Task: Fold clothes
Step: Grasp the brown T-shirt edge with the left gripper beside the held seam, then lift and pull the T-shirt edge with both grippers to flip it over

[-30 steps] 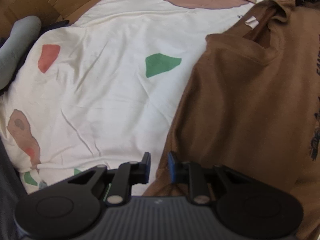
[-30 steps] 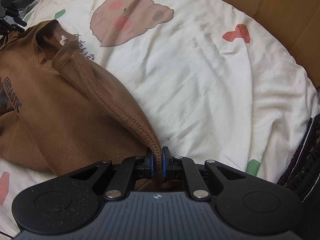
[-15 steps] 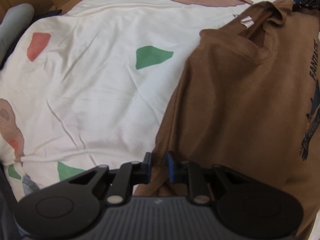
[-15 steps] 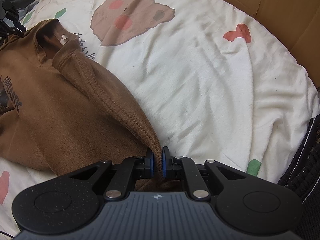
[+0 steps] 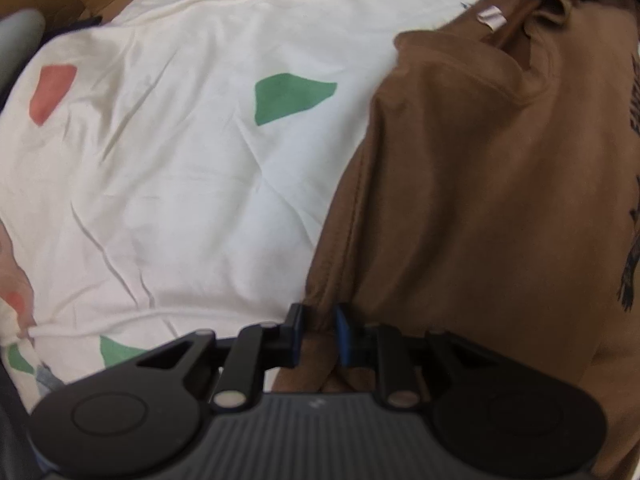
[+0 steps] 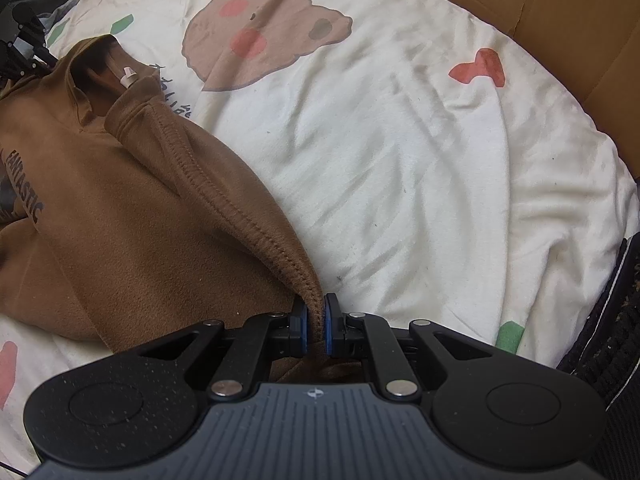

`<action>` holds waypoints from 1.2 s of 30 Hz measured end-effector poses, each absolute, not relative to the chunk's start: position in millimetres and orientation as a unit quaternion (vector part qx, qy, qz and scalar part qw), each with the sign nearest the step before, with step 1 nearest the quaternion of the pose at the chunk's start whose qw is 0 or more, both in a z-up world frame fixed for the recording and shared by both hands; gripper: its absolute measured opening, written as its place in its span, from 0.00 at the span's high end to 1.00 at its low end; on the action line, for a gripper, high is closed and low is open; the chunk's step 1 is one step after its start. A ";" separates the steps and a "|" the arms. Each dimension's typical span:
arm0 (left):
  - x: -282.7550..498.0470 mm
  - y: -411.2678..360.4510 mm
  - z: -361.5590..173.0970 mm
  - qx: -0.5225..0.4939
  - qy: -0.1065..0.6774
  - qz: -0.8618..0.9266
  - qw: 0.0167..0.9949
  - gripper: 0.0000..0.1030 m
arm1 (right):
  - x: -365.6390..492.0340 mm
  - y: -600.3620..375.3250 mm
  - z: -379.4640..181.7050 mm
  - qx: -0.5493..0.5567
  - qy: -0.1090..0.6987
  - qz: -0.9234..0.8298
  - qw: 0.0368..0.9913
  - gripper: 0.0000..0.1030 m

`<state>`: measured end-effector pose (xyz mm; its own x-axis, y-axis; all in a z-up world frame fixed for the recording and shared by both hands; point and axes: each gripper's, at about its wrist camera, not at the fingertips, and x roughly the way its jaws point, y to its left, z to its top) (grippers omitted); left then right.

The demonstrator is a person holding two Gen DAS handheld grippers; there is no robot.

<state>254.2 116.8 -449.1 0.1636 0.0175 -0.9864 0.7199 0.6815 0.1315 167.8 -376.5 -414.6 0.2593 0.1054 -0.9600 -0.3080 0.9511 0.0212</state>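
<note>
Place: you are in a home, working on a bed
Bedding: your surface is a cream quilt (image 6: 400, 168) printed with cartoon bears and coloured shapes
Surroundings: you have cardboard (image 6: 560, 12) along the far edge

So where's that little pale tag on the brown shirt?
The tag sits inside the shirt's neck opening, top right in the left wrist view. In the right wrist view it's upper left, just left of the bear print on the sheet.
</note>
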 end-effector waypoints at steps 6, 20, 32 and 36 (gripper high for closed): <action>247.7 115.2 -441.8 0.324 0.572 -0.245 0.713 0.94 | 166.0 -378.6 -409.7 -0.086 0.585 0.123 0.797 0.94; 255.8 131.6 -390.9 0.350 0.483 -0.168 0.785 0.96 | 187.9 -381.0 -375.4 -0.120 0.529 0.091 0.835 0.95; 279.7 146.2 -381.5 0.341 0.461 -0.095 0.814 0.96 | 248.8 -383.5 -363.9 -0.142 0.496 0.071 0.853 0.96; 296.2 151.8 -383.1 0.324 0.462 -0.074 0.823 0.96 | 273.0 -384.3 -372.7 -0.145 0.496 0.069 0.853 0.96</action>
